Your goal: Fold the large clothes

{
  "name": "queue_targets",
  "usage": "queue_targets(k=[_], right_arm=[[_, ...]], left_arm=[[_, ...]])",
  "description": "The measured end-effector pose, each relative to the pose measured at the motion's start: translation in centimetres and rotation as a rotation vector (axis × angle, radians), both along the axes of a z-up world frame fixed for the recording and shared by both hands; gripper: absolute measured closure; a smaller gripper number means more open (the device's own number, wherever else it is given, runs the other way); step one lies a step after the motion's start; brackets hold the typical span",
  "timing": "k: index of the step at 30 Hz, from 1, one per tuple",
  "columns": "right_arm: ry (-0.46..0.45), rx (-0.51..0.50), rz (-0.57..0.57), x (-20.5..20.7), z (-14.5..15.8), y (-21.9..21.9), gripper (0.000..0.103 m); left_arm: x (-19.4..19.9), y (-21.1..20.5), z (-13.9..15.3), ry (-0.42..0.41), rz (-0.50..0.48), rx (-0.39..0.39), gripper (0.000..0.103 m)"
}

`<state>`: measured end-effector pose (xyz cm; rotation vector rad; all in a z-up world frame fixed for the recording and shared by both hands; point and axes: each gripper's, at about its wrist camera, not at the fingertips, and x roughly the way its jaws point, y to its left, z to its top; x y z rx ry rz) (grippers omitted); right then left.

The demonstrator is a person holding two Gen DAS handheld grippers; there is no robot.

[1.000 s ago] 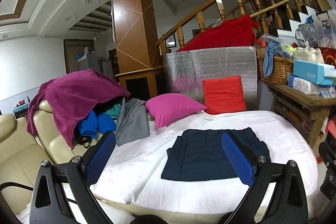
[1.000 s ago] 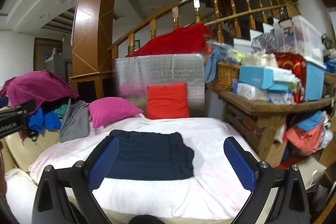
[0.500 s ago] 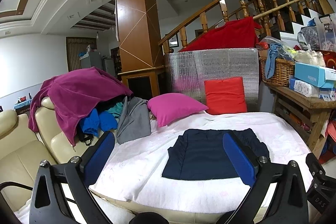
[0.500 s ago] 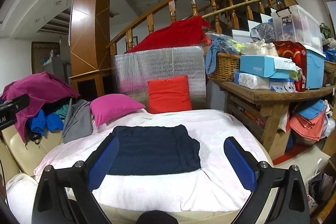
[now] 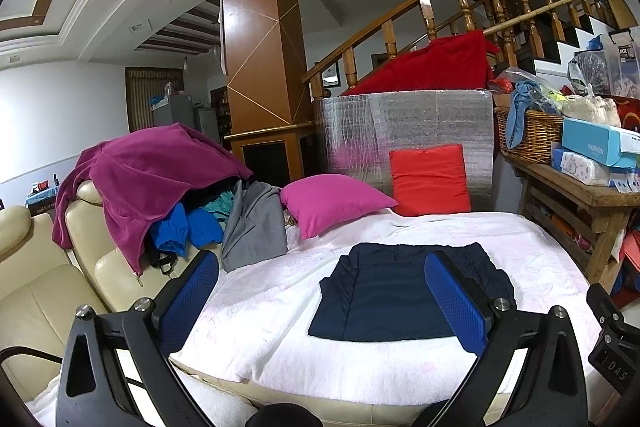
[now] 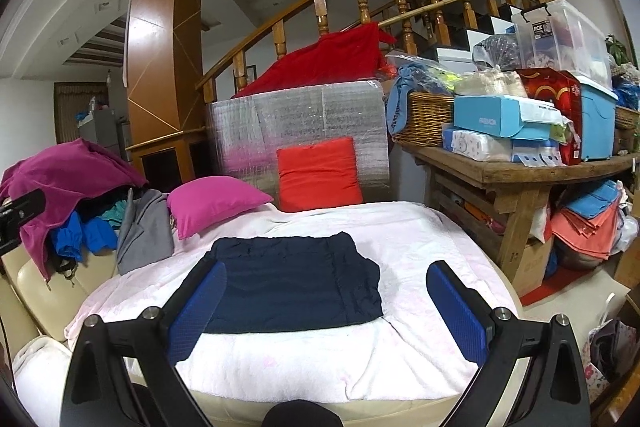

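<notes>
Navy garment on white bedcover

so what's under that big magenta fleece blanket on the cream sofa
Poking out below the magenta fleece blanket are bright blue garments, a teal piece, a grey cloth and a black strap. Whatever lies deeper is covered.

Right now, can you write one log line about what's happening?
left gripper: open, empty | right gripper: open, empty | navy garment: folded flat on white blanket

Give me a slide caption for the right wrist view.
Open right gripper hovers before a folded navy garment on the white-covered bed, pink pillow behind.
</notes>
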<state>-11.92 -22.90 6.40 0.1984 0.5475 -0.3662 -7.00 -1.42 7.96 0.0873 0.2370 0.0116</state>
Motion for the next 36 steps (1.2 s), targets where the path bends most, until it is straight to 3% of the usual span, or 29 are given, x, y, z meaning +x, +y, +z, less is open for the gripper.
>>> queue_targets(k=[25, 36], right_arm=[[0.012, 0.024, -0.022, 0.3, -0.6, -0.5, 0.002], [-0.022, -0.008, -0.041, 1.0, 1.1, -1.0, 0.002]], left_arm=[[0.5, 0.1, -0.3, 0.013, 0.019, -0.005, 0.001], [1.7, 0.5, -0.1, 0.017, 0.034, -0.018, 0.000]])
